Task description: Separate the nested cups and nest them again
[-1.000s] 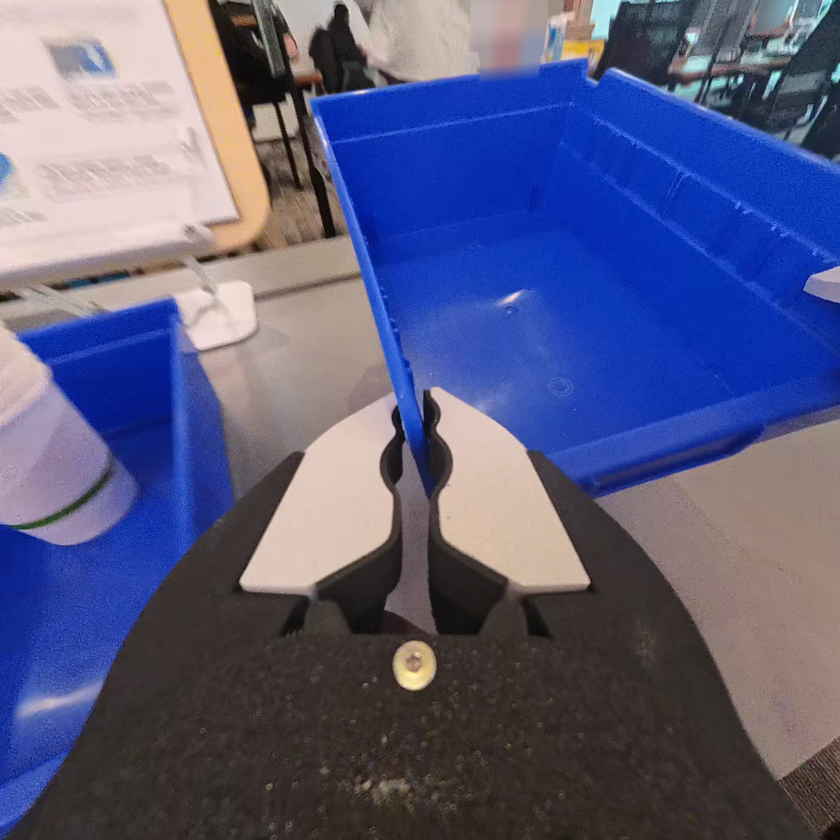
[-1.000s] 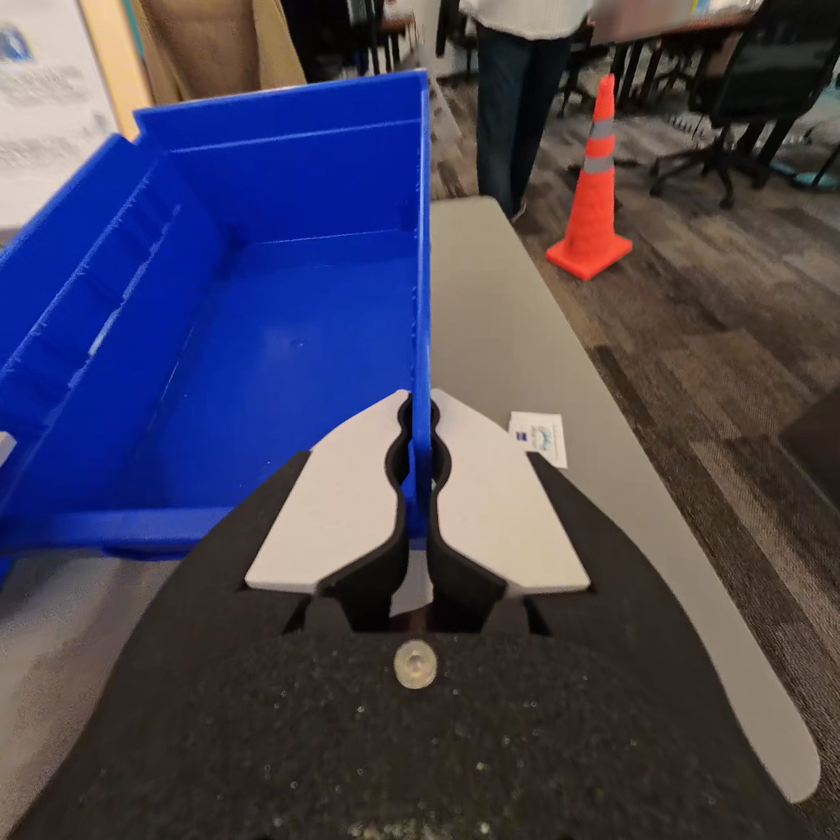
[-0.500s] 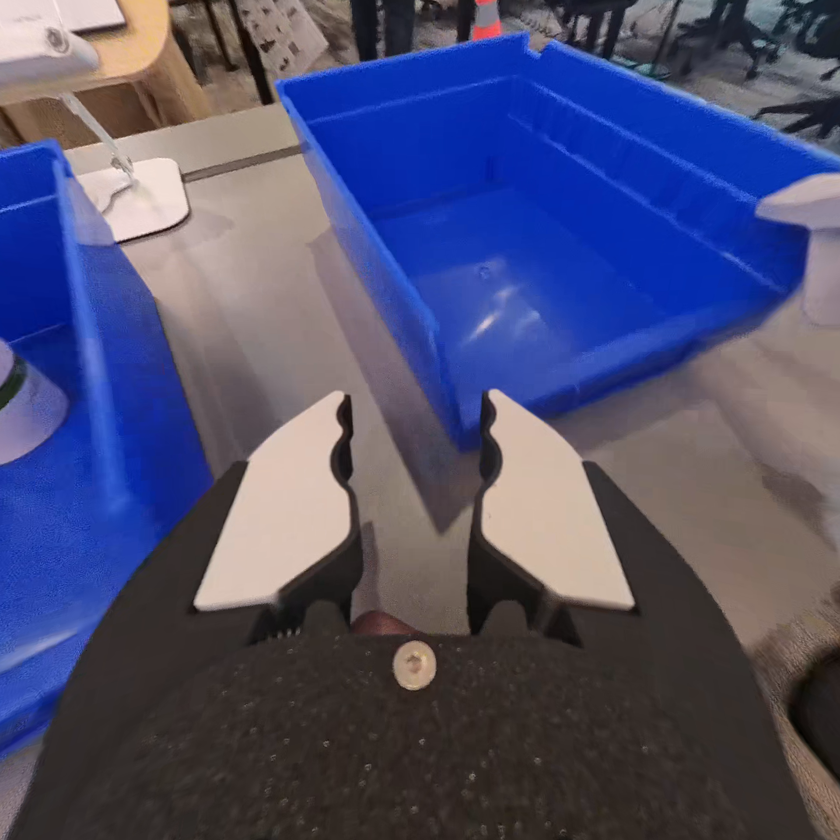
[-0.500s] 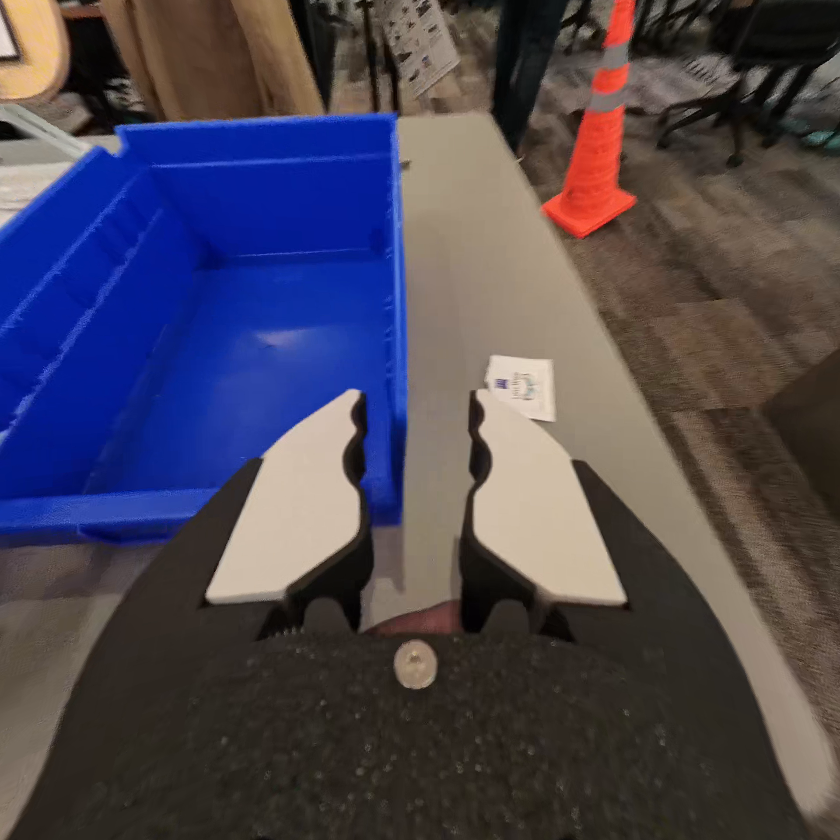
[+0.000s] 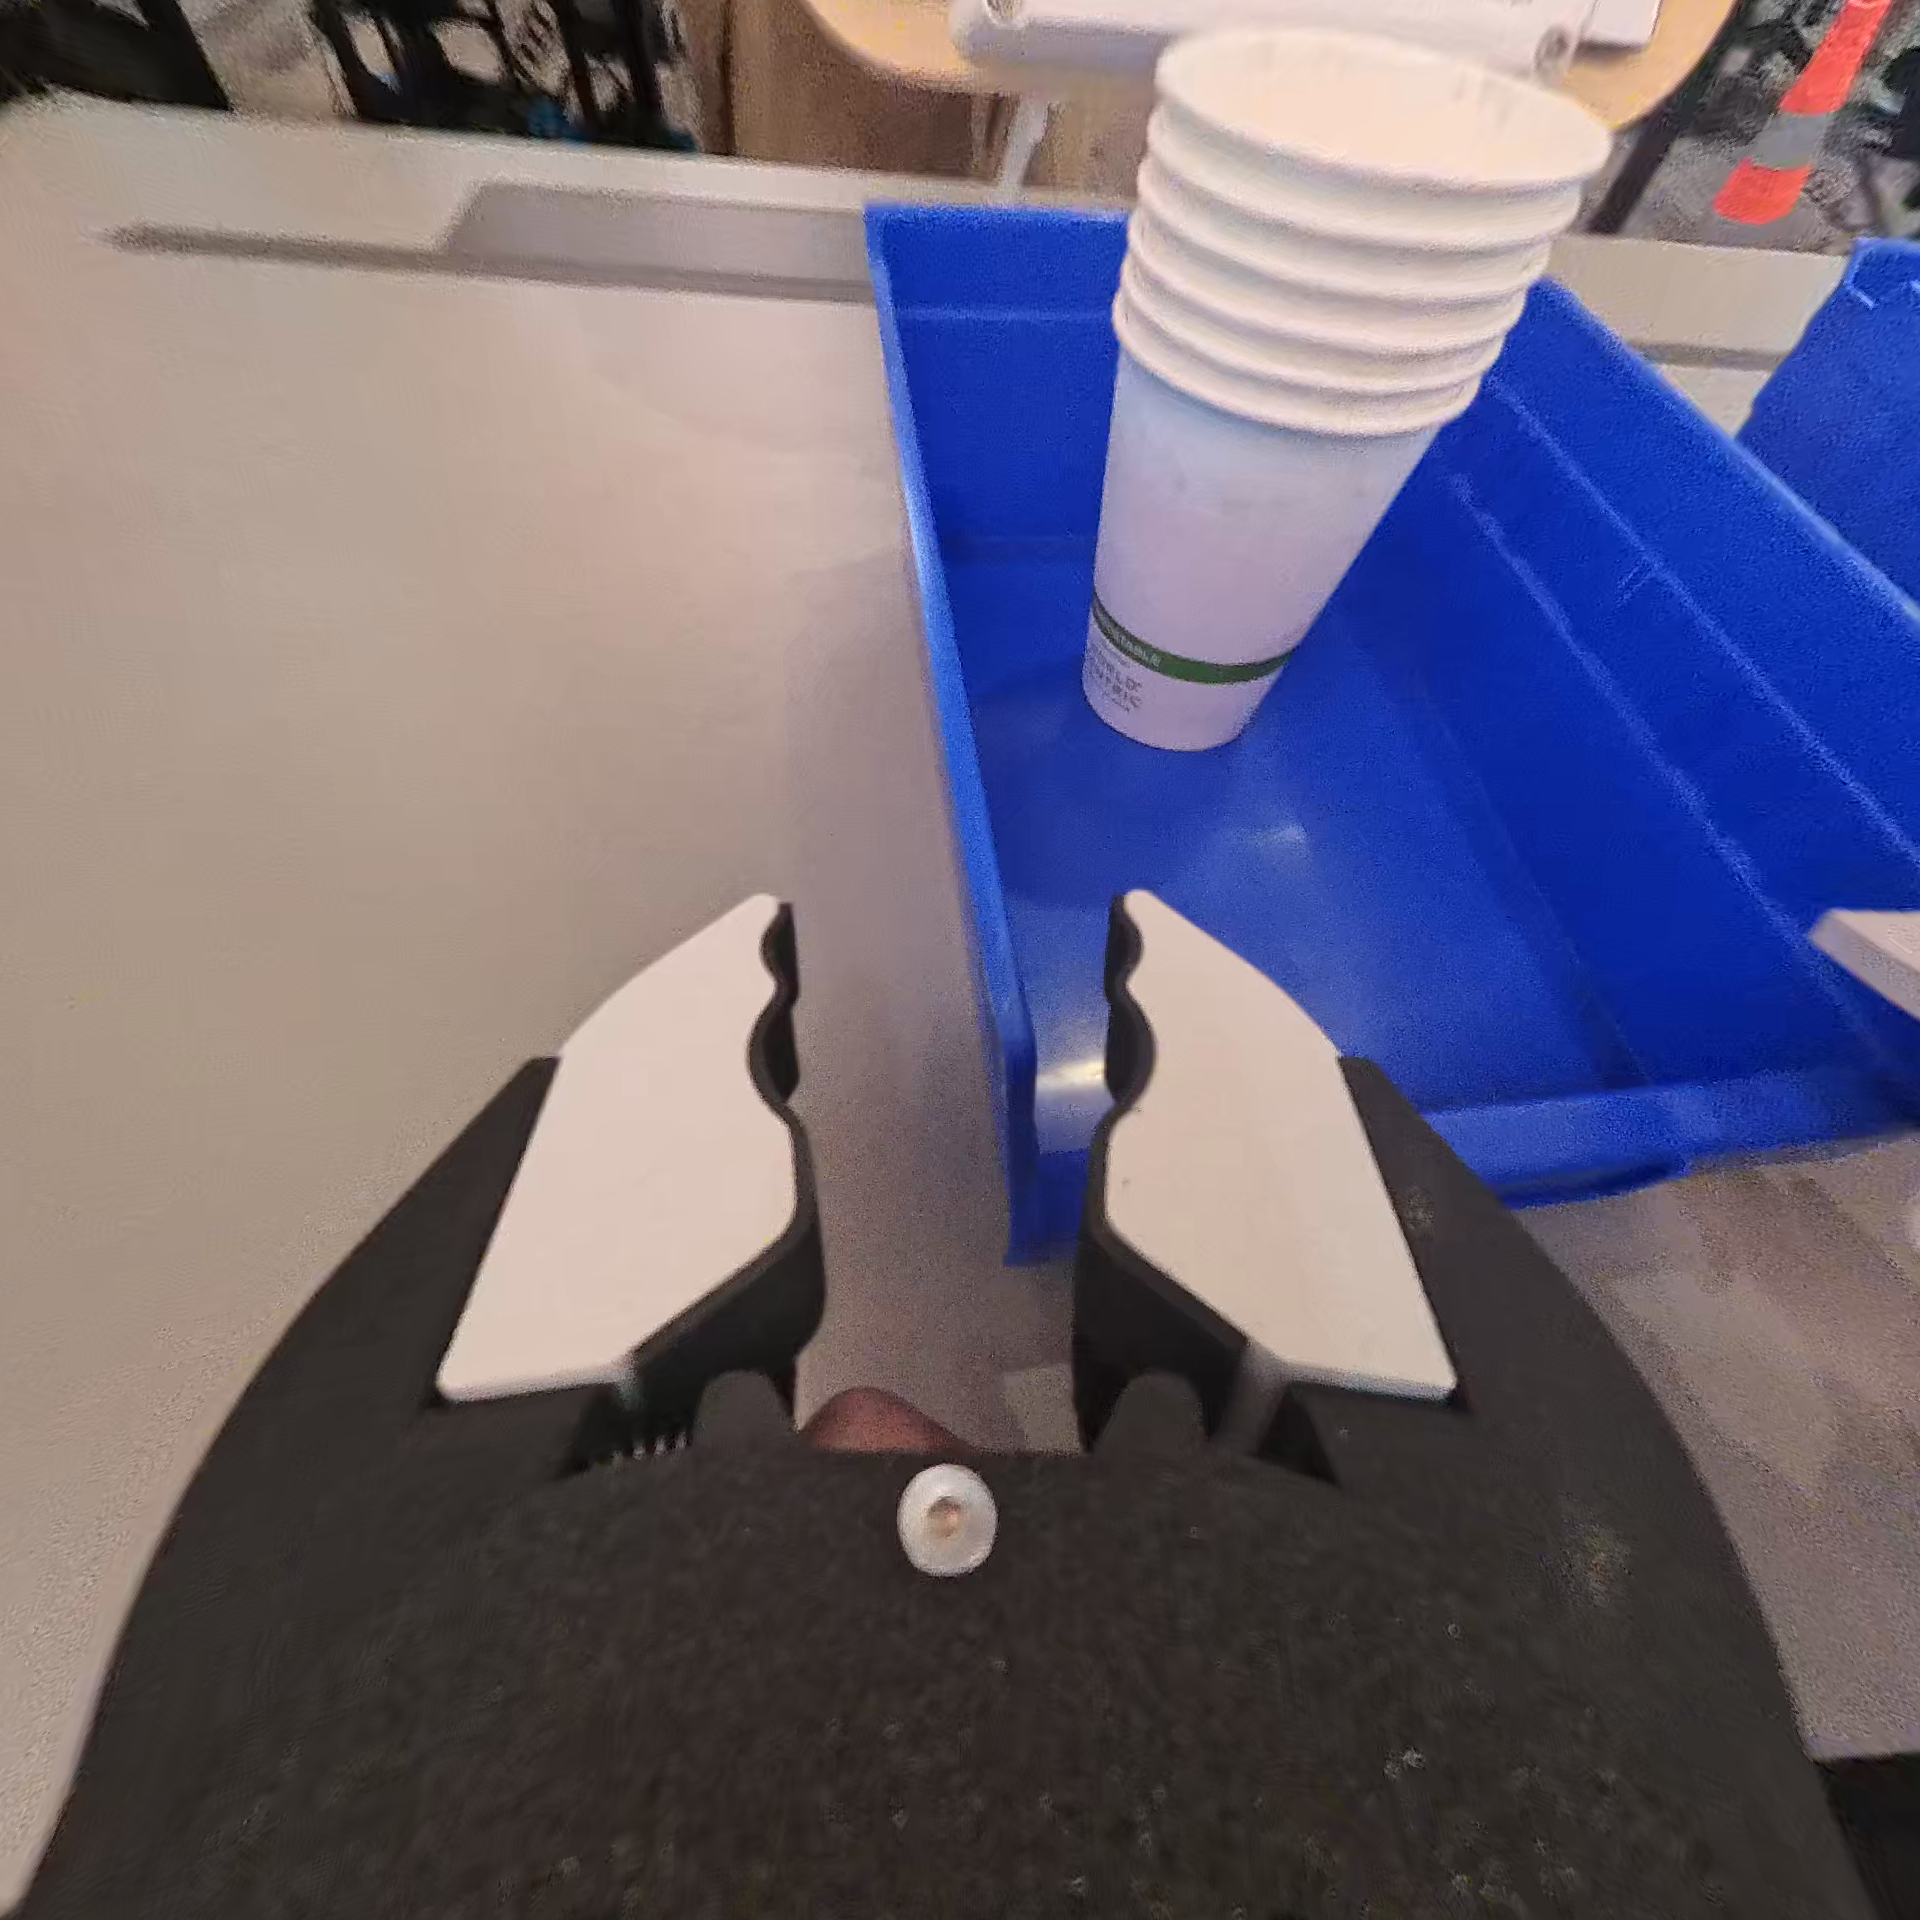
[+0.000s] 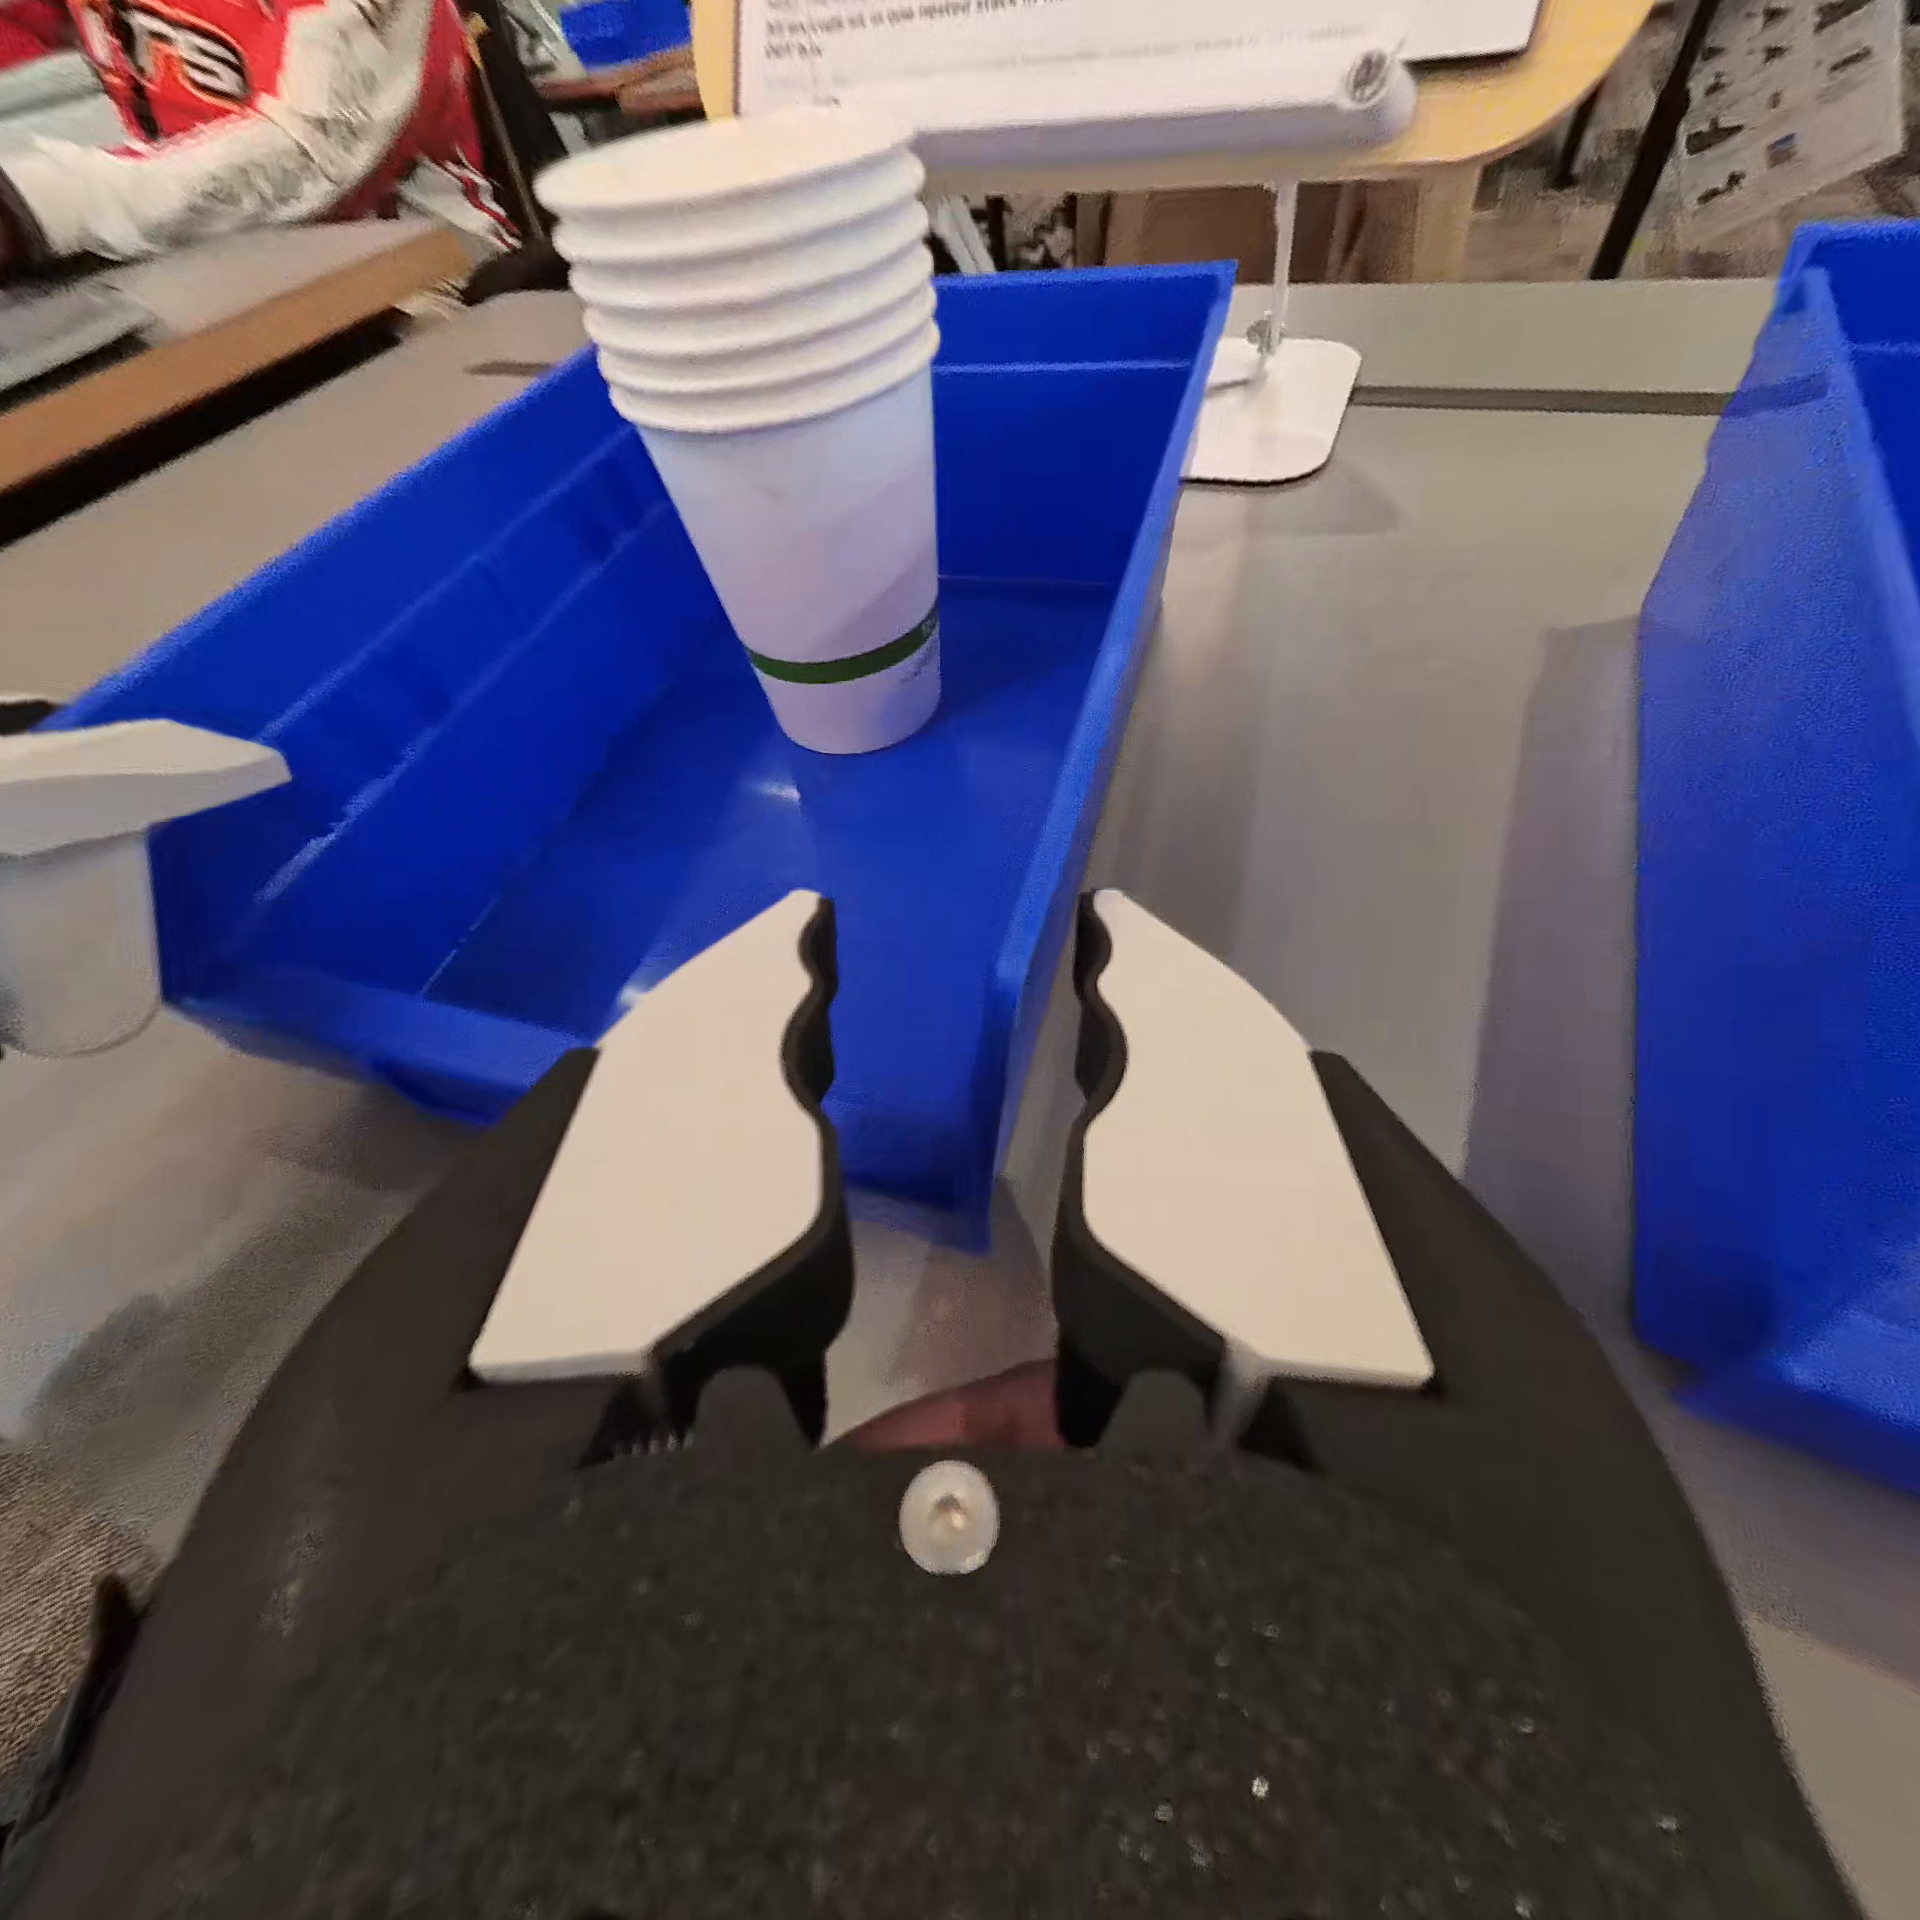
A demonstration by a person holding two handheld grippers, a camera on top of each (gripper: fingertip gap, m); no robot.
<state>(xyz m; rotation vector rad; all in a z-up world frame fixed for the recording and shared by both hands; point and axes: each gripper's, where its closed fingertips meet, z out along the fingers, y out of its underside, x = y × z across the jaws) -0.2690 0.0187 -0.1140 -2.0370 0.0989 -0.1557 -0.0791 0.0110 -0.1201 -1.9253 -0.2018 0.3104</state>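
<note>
The nested cups (image 5: 1309,416) are standing upright inside the blue bin (image 5: 1621,790) on the table (image 5: 416,623). The left hand-held gripper (image 5: 951,997) and the right hand-held gripper (image 6: 951,987) are both spread and empty, each straddling a bin wall. A careless reach could be tipping the tall stack or catching the wall.

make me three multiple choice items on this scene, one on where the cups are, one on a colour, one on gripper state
1. Where does the cup stack stand?
A. on the bare table
B. inside the blue bin
C. held in a gripper

2. What colour is the band near the stack's base?
A. green
B. red
C. yellow

3. How are the left gripper and right gripper?
A. both shut
B. only the left open
C. both open, holding nothing

Key: 1 B, its base rests on the bin floor; 2 A, a green ring shows in both views; 3 C, each has a clear gap between its fingers.
</note>
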